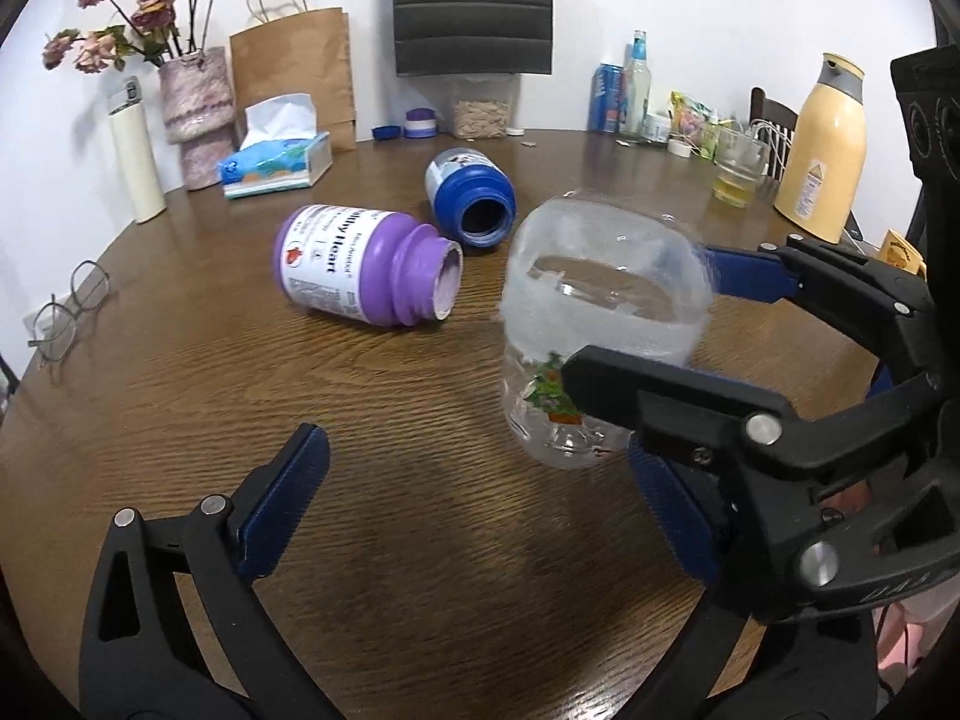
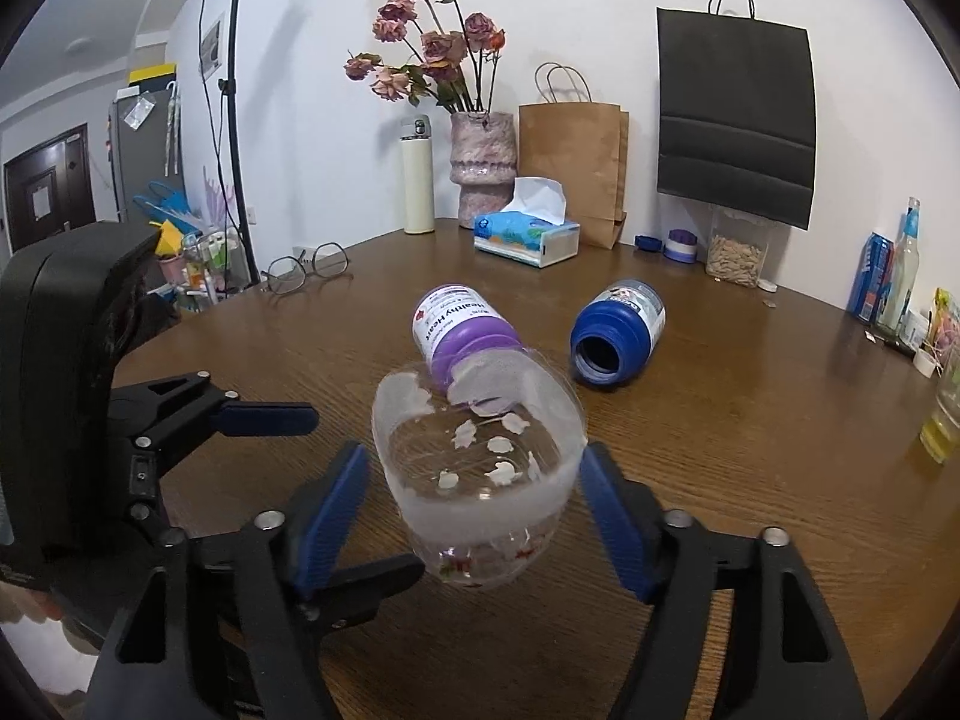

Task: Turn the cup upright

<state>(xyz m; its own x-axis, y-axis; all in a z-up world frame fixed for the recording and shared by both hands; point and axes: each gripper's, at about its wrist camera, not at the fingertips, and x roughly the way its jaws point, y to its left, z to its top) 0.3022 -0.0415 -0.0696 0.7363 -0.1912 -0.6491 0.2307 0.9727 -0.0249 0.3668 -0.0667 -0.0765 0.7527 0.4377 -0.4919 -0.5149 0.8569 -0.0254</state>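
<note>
A clear plastic cup [image 1: 600,324] with a frosted band near its rim and a small printed picture low on its side stands upright on the brown wooden table, mouth up. It also shows in the right wrist view [image 2: 480,468]. My right gripper [image 2: 474,504] is open, its blue pads on either side of the cup with small gaps. It shows in the left wrist view [image 1: 672,324] as black jaws around the cup. My left gripper [image 1: 474,504] is open and empty, just left of the cup.
A purple bottle [image 1: 366,264] and a blue bottle [image 1: 471,198] lie on their sides behind the cup. Glasses [image 1: 66,312], a tissue box [image 1: 276,162], a vase, paper bags, a yellow thermos [image 1: 825,150] and a drinking glass [image 1: 738,171] ring the table's far edge.
</note>
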